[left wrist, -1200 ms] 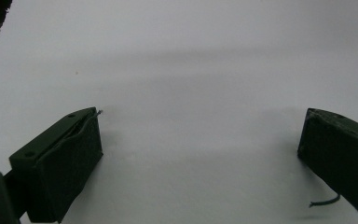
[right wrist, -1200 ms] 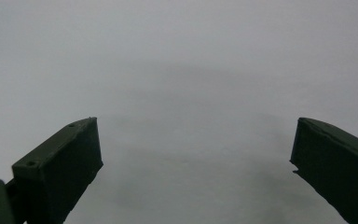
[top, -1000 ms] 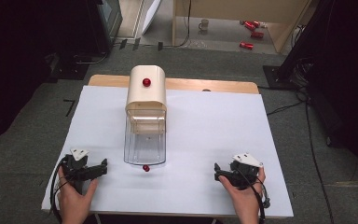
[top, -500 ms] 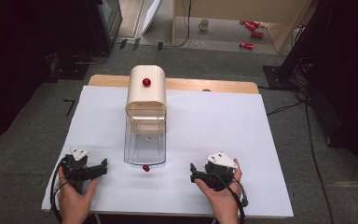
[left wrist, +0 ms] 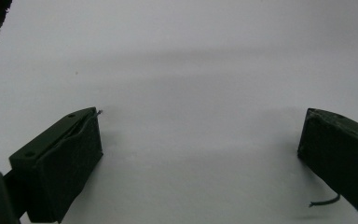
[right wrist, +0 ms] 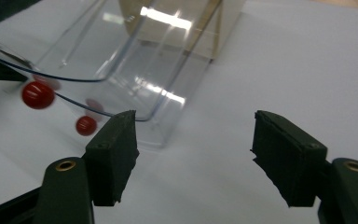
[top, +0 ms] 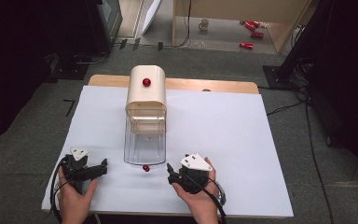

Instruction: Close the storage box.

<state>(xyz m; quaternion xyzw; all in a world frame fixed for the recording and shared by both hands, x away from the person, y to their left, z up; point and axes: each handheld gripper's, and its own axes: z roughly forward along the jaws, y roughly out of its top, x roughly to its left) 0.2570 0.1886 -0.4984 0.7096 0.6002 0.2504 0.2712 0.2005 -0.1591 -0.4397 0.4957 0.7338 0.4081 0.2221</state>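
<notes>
A cream box (top: 145, 95) with a red knob (top: 146, 82) on top stands mid-table. Its clear plastic drawer (top: 144, 142) is pulled out toward me, with a small red knob (top: 145, 168) on its front. In the right gripper view the drawer (right wrist: 135, 60) lies ahead and to the left, its red knob (right wrist: 37, 95) further left. My right gripper (top: 171, 172) is open, just right of the drawer's front, and its jaws (right wrist: 193, 149) hold nothing. My left gripper (top: 101, 167) rests left of the drawer, open (left wrist: 200, 144) over bare white table.
White paper (top: 223, 135) covers the table; a strip of its wooden edge (top: 205, 85) shows at the back. Grey carpet surrounds it. On the floor far behind lie red cans (top: 251, 32) and a mug (top: 204, 24).
My right gripper has moved left along the front of the table, from the right side to just beside the drawer's front. The left gripper has stayed put.
</notes>
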